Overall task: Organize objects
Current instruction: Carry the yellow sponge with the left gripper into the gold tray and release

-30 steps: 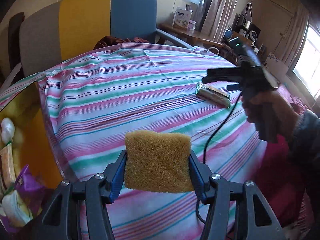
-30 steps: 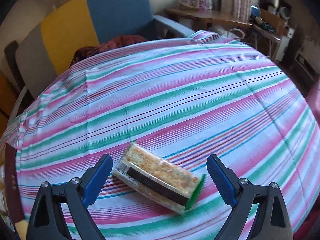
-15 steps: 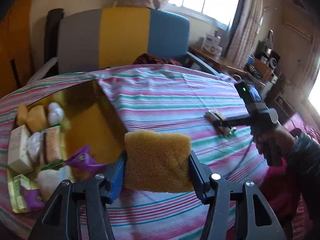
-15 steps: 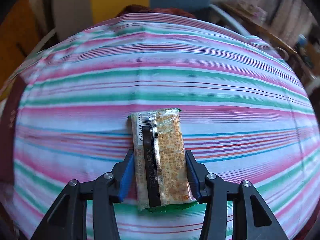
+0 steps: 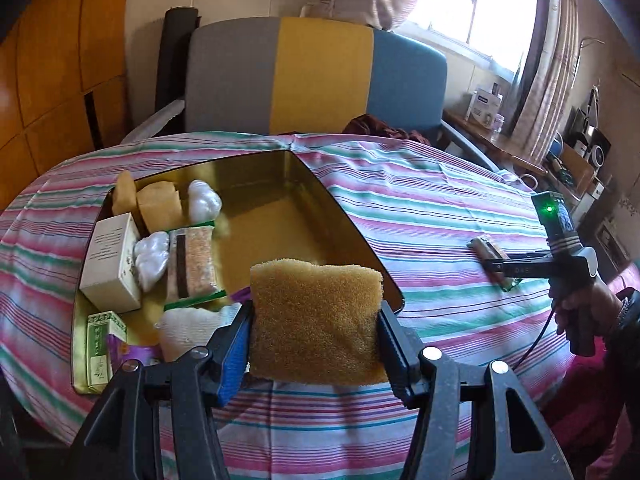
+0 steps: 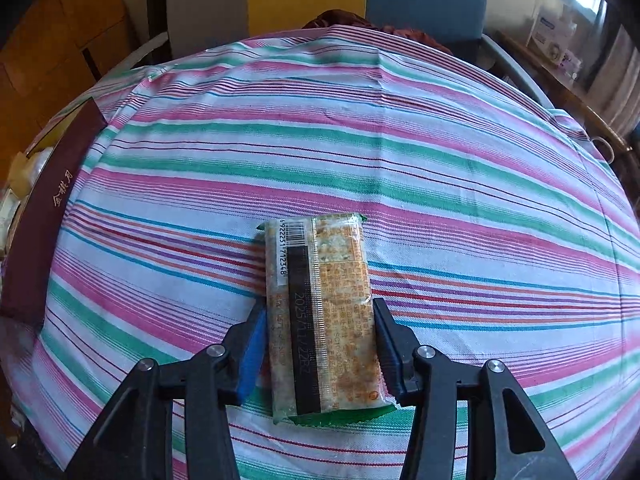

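A striped tablecloth [image 6: 400, 152] covers the whole table, and on its left part sits an open gold tin [image 5: 352, 224] already half filled: a white box [image 5: 108, 262], pale wrapped sweets, a cracker packet and sponge pieces are packed along its left side, while the right half of its floor is bare.

The left gripper [image 5: 314, 344] holds a yellow sponge [image 5: 316, 320] squeezed between its two pads, hanging just in front of the tin's near right corner. To finish this step well, I judge the sponge should be carried over the rim to the bare floor, lowered flat, and only then let go, so it does not tip onto the packed items.

The right gripper [image 6: 318, 344] has just been closing, and its jaws now stand narrow on a cracker packet [image 6: 320, 312], which lies lengthwise between them, flat on the cloth, well apart from the tin. A straight lift should keep the thin wrapper from slipping.
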Available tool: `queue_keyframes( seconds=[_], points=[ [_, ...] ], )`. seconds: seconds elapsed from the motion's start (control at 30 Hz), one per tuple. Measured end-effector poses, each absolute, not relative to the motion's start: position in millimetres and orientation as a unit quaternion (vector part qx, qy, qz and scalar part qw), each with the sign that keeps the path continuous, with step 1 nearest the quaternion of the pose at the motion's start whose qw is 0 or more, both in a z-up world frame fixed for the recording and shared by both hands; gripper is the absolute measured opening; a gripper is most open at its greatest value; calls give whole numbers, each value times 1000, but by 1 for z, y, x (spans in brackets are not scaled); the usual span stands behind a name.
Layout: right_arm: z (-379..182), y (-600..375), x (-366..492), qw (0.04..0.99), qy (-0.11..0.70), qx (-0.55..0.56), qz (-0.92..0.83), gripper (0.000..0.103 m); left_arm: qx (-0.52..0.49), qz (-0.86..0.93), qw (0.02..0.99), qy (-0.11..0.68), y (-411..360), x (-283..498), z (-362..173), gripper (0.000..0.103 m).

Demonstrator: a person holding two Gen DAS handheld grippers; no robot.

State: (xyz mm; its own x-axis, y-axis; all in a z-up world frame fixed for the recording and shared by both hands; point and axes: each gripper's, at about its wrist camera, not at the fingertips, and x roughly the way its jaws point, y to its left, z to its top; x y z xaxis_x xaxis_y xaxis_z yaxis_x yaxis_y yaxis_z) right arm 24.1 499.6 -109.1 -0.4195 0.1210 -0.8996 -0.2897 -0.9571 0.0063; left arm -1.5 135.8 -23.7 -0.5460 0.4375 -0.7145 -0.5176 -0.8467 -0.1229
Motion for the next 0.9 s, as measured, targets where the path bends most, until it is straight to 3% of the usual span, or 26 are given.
queue_keyframes(
  seconds=[0.9],
  points=[
    [-109, 489, 22, 125, 37, -522, 843, 50, -371, 898, 230, 63, 113, -23, -10, 58]
  ],
)
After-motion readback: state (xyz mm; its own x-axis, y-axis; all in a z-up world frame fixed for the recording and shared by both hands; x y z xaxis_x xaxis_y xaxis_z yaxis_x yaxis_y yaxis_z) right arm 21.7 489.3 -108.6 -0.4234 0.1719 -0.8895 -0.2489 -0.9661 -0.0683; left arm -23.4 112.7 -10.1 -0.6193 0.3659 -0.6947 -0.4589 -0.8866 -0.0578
